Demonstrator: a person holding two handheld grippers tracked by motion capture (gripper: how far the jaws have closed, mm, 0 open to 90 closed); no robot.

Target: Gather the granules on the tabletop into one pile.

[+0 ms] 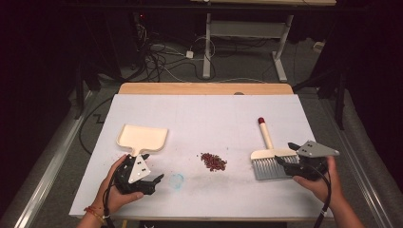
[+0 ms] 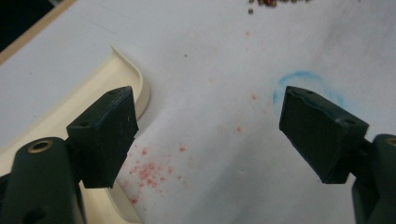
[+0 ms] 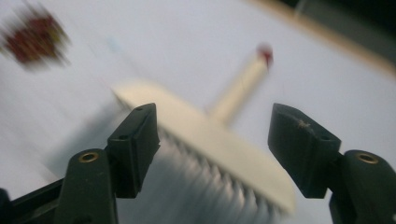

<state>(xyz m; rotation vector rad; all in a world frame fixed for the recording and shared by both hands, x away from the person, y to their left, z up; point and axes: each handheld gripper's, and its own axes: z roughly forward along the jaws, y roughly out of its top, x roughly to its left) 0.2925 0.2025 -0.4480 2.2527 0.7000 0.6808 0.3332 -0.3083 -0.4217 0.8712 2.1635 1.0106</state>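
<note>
No text, label, brand, number or sign can be read anywhere in these views. The only mark is a faint blue ring (image 2: 306, 86) drawn on the white tabletop (image 1: 214, 114), which carries no letters or figures. The brush (image 1: 268, 154) and dustpan (image 1: 141, 137) are plain and bear no print.

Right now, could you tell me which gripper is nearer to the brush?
Right. The right gripper sits at the brush bristles, jaws open; the left gripper is across the table by the dustpan.
</note>
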